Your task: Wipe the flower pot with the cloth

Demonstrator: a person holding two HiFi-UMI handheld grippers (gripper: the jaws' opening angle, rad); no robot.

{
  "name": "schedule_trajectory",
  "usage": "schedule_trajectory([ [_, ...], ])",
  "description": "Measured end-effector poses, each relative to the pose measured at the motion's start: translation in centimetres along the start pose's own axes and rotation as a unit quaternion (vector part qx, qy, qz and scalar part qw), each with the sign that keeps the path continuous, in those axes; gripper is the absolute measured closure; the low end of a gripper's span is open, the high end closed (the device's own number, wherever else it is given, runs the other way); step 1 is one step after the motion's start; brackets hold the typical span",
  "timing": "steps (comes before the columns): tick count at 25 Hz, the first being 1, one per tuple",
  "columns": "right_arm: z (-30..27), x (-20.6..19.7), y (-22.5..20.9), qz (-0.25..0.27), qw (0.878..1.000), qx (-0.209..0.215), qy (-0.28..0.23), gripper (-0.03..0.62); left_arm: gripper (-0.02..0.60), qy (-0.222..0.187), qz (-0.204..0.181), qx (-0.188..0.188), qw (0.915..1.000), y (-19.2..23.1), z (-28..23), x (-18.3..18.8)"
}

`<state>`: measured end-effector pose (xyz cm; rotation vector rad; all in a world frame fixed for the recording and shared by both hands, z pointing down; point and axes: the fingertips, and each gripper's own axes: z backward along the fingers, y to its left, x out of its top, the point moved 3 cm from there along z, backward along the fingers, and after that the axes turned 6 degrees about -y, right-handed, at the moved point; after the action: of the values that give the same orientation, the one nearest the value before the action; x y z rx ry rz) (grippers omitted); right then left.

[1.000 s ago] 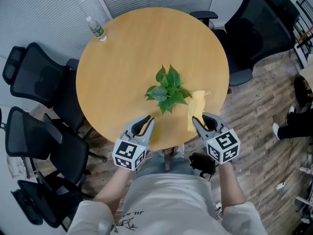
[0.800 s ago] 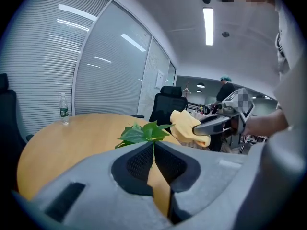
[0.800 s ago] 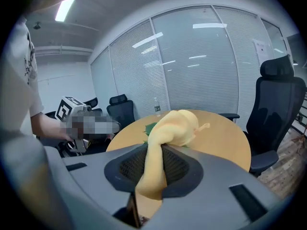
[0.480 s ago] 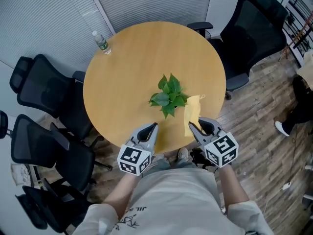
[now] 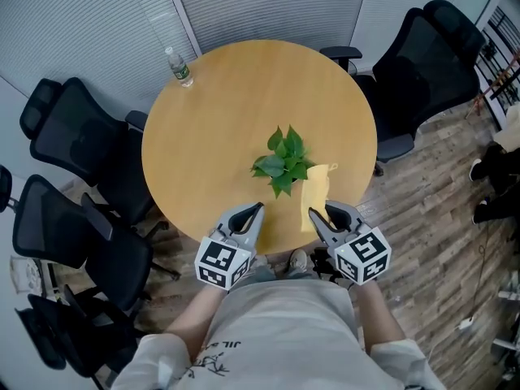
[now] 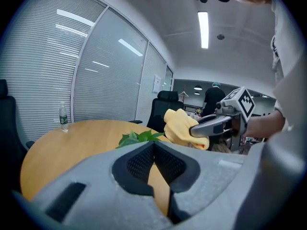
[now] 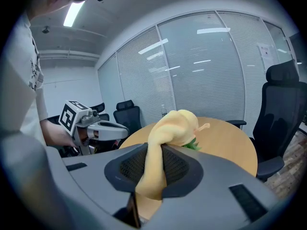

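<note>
Head view, left to right. Water bottle [image 5: 180, 67] stands upright at the 10 o'clock rim of the table [image 5: 219, 120], well apart from the work.

My left hand-held gripper [image 5: 257, 210] is at the 6 o'clock edge, jaws pressed together, nothing in them.

Plant [image 5: 284, 161] sits just off table centre toward 4 o'clock, with broad green spreading leaves. They hide the flower pot from above, so I cannot tell its colour or shape.

Cloth [image 5: 318, 187] is at the plant's 4 o'clock, near the leaves: pale yellow, soft, bunched. My right hand-held gripper [image 5: 318, 216] pinches one end; the rest flops forward past the jaws.

Judgement: the cloth is light and limp and needs pressing against the pot wall. The pot is probably light and may slide or tip. Steady it by the side below the leaves, which look tender.
</note>
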<state>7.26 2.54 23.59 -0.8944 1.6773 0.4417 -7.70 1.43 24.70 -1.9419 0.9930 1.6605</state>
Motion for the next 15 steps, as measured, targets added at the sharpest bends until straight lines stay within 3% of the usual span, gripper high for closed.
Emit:
schedule_trajectory([
  [15,0.1,0.3,-0.5,0.003,1.0,-0.002,-0.006,0.522,0.571,-0.007,-0.008,-0.013,0.9999,-0.8,-0.8,1.1],
])
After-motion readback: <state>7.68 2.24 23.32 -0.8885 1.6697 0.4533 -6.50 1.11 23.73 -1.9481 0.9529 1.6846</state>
